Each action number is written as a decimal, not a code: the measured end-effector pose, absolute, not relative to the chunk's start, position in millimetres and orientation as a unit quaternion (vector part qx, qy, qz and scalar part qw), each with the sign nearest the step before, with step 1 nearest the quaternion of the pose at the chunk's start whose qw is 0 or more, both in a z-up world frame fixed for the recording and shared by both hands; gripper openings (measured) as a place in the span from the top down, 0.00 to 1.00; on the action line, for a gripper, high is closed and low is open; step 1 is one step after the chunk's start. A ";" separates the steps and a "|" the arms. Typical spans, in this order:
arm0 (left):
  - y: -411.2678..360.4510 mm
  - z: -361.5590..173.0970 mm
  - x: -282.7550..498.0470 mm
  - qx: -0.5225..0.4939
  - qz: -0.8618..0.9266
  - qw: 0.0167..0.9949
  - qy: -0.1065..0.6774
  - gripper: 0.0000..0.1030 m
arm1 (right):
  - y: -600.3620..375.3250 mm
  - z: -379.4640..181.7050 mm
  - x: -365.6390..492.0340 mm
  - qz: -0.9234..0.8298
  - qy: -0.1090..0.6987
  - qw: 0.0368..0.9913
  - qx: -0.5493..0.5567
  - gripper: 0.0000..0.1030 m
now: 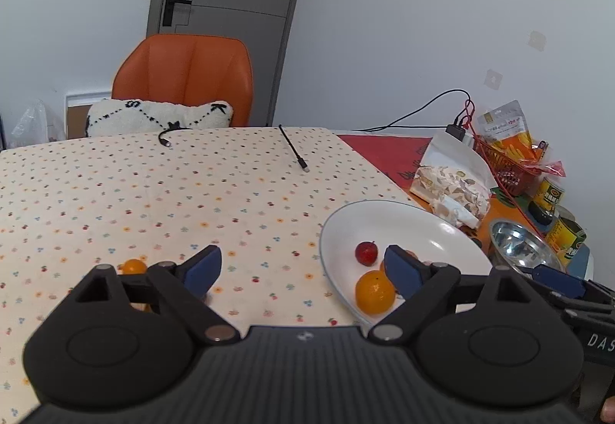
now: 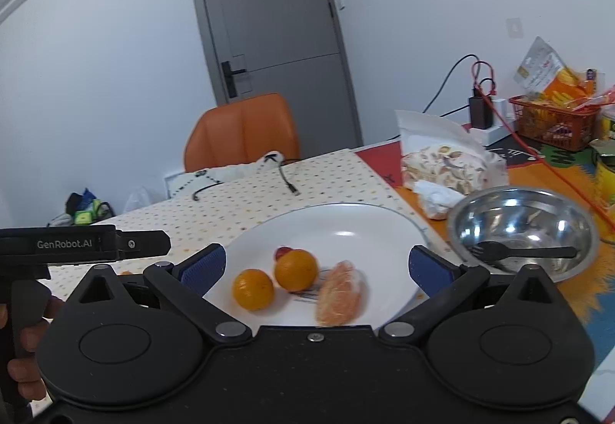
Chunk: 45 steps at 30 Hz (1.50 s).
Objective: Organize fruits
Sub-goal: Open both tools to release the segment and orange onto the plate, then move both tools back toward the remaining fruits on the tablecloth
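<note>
Both tongs, left point(image 1: 301, 268) and right point(image 2: 317, 266), stand spread and empty. The likeliest slip: the round orange point(image 1: 134, 266) loose on the counter point(image 1: 161, 189), lower left of frame, rolls off if nudged. The plate point(image 2: 369, 228) holds two oranges, a peeled segment point(image 2: 340, 295) and a strawberry point(image 1: 366, 252); the bowl point(image 2: 522, 208), right, holds a fork point(image 2: 519, 251).

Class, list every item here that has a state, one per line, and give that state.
Left tongs: open, empty.
Right tongs: open, empty.
White plate: holds fruit.
Peeled orange: on plate.
Strawberry: on plate.
Small orange: loose on tablecloth.
Steel bowl: holds black fork.
Door: closed.
</note>
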State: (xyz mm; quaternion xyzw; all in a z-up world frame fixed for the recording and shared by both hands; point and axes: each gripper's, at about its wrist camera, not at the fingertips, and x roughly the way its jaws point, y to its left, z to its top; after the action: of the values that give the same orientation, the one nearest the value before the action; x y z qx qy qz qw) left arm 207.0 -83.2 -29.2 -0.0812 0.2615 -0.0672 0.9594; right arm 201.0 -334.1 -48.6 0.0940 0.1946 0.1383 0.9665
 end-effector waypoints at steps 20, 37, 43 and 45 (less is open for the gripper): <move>-36.3 -25.2 178.7 -0.084 -0.031 0.962 0.258 0.10 | -298.9 -46.4 195.8 0.174 0.205 0.959 0.090 0.00; 11.5 -38.2 163.2 -0.099 0.010 0.958 0.269 0.10 | -266.6 -47.8 203.3 0.210 0.222 0.948 0.085 0.00; 22.6 -44.7 160.6 -0.104 0.022 0.957 0.271 0.11 | -252.7 -47.9 204.3 0.232 0.225 0.943 0.076 0.02; 26.7 -47.6 161.0 -0.109 0.025 0.955 0.275 0.13 | -248.0 -48.2 205.2 0.240 0.228 0.941 0.072 0.07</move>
State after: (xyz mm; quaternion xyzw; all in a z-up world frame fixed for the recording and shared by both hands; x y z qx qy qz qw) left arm 161.0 26.7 -47.6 -0.1086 0.2748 0.0250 0.9550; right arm 205.2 -248.0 -48.2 0.0721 0.2275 0.2404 0.9409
